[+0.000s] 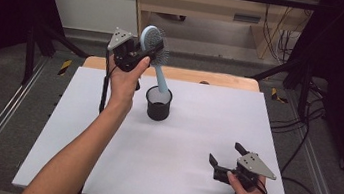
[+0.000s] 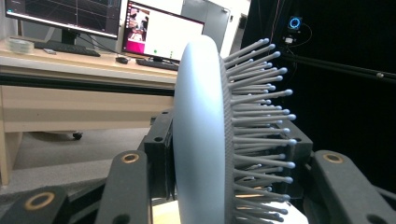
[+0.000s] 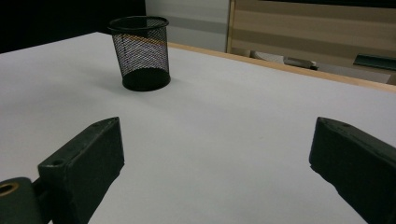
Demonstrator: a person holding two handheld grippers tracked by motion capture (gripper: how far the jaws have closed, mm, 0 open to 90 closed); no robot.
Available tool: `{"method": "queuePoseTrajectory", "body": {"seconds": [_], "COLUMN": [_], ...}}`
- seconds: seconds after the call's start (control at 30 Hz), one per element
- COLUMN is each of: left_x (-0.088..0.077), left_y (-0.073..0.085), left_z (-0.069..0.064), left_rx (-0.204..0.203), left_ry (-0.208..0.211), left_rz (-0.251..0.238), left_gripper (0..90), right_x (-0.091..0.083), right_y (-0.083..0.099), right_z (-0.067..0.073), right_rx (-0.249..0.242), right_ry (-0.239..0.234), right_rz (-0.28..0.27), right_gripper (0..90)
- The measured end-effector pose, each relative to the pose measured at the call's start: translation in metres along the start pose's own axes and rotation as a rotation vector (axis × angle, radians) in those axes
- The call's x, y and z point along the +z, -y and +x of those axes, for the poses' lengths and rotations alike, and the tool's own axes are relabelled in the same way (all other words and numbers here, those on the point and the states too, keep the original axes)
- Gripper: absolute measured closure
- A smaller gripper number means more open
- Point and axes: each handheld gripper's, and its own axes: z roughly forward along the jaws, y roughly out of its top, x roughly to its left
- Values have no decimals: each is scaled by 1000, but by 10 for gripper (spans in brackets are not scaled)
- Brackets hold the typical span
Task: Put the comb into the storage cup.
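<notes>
Above the far-centre of the table (image 1: 178, 148), left gripper (image 1: 137, 54) has its jaws pinching the head of a pale blue hairbrush (image 1: 154, 44). Brush tilted, handle end inside the black mesh cup (image 1: 158, 104). Right gripper (image 1: 224, 162) rests low at the near right corner, jaws spread, nothing between them.
</notes>
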Motion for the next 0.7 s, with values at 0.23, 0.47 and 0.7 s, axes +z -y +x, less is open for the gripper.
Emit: {"method": "queuePoseTrajectory", "body": {"seconds": [0.23,0.47,0.7], "left_x": [1,2,1], "left_y": [2,5,8], "left_z": [-2,-3,-1], "left_rx": [19,36,31], "left_ry": [0,1,-2], "left_rz": [11,21,25], "left_gripper": [507,508,507], "right_x": [0,0,0], "right_y": [0,1,1], "right_z": [0,1,0], "right_rx": [2,4,4], "right_ry": [-5,-7,-11], "right_rz": [2,4,6], "right_gripper": [35,34,33]}}
